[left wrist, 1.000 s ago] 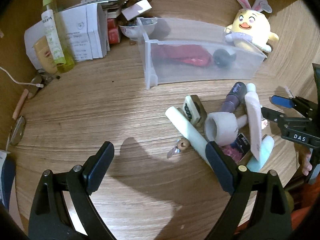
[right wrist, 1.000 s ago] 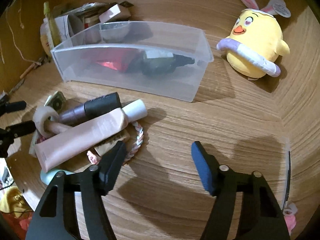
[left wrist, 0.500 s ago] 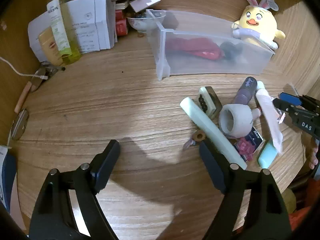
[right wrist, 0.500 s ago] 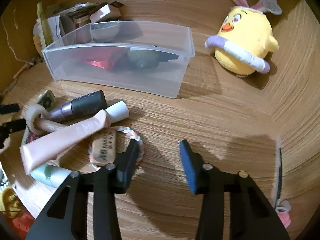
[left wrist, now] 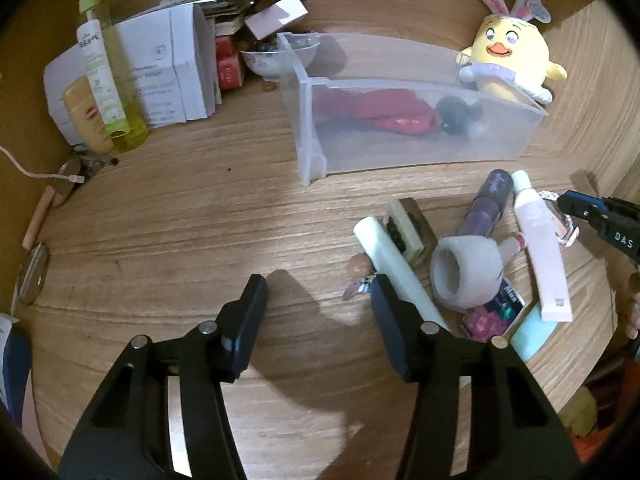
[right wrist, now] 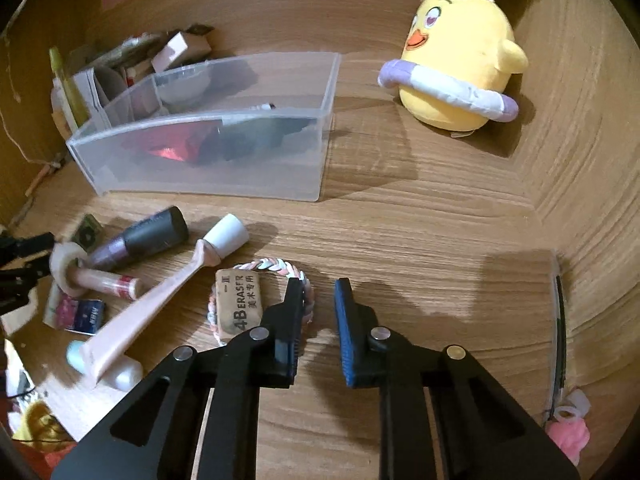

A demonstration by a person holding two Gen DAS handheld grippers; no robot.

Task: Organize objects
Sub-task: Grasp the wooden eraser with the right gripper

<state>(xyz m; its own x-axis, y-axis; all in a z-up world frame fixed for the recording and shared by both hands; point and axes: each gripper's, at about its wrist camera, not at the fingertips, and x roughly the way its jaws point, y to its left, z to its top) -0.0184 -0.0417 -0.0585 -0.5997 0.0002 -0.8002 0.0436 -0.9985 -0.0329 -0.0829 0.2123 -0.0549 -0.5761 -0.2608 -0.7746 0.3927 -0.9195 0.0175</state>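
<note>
Low in the right wrist frame, left of centre, a braided bracelet (right wrist: 276, 270) lies flat on the counter (right wrist: 420, 232) with a 4B eraser (right wrist: 239, 304) resting inside its ring. The right claw (right wrist: 318, 304) has just been closing and its jaws stand nearly together with only a narrow slit between them; the left finger sits over the bracelet's right edge, but nothing lies in the gap. Left of the eraser a pink tube (right wrist: 160, 308) slants across the pile, touching a dark purple bottle (right wrist: 140, 242). Above them the clear bin (right wrist: 224, 176) stands with its long wall facing the pile, and bare wood runs from its right end to the yellow chick plush (right wrist: 460, 64). From the left wrist view, the left claw (left wrist: 318, 304) is released, its jaws half apart and just closing over bare counter, with the right finger beside a pale green tube (left wrist: 394, 264); wide open wood lies to frame left.
</note>
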